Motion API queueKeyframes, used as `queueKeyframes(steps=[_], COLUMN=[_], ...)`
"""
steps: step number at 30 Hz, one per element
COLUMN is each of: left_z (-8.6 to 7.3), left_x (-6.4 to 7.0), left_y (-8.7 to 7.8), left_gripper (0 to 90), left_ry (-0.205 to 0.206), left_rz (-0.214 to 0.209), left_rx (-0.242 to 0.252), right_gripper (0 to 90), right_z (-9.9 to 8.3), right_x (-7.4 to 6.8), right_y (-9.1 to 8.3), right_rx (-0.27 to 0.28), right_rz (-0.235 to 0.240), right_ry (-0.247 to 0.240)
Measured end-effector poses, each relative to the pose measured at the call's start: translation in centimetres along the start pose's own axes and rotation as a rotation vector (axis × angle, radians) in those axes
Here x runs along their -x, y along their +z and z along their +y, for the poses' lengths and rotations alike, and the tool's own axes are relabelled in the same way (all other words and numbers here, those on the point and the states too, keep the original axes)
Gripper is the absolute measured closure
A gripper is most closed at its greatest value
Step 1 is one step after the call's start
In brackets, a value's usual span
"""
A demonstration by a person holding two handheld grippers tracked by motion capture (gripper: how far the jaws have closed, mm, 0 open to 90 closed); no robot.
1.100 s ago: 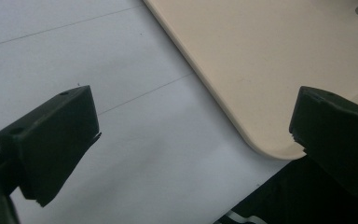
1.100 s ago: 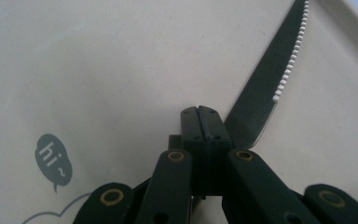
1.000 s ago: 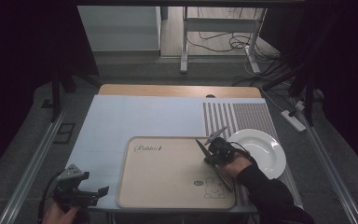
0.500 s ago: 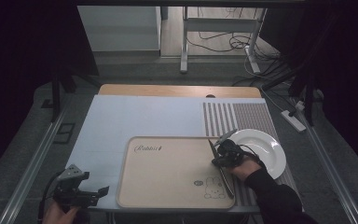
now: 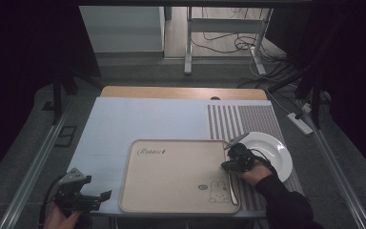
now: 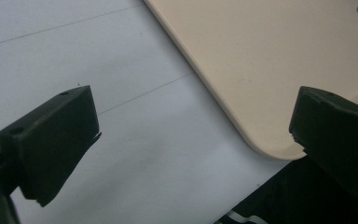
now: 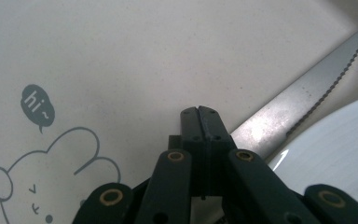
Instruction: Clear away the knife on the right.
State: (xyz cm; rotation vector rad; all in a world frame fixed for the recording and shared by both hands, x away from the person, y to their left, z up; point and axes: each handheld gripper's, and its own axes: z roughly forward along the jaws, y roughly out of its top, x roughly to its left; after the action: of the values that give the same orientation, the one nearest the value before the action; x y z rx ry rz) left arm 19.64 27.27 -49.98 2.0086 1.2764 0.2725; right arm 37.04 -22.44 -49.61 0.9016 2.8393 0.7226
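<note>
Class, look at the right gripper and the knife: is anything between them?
No. The right gripper sits directly over the knife on the tray, jaws together, with nothing visible between them.

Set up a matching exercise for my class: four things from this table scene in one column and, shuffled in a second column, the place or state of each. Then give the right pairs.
Things
1. knife
2. white plate
3. left gripper
4. right gripper

Place or state
A. jaws wide apart, over the near left corner of the beige tray
B. on the striped mat, right of the tray
C. jaws pressed together
D. lying along the tray's right edge, serrated

Pairs: 1-D, 2-B, 3-A, 4-C
</note>
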Motion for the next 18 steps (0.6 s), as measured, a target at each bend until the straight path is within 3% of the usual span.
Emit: queueKeyframes(steps=[6, 18], left_z=[0.0, 0.0], left_x=[0.0, 0.0], left_y=[0.0, 0.0], left_gripper=[1.0, 1.0], left_ry=[0.0, 0.002], left_rz=[0.0, 0.0], left_rx=[0.0, -0.001], right_gripper=[82.2, 55.7], right_z=[0.2, 0.2], right_x=[-0.1, -0.6], right_y=[-0.4, -1.4], right_rx=[0.052, 0.125], right_rz=[0.002, -0.028], right_ry=[0.018, 0.037])
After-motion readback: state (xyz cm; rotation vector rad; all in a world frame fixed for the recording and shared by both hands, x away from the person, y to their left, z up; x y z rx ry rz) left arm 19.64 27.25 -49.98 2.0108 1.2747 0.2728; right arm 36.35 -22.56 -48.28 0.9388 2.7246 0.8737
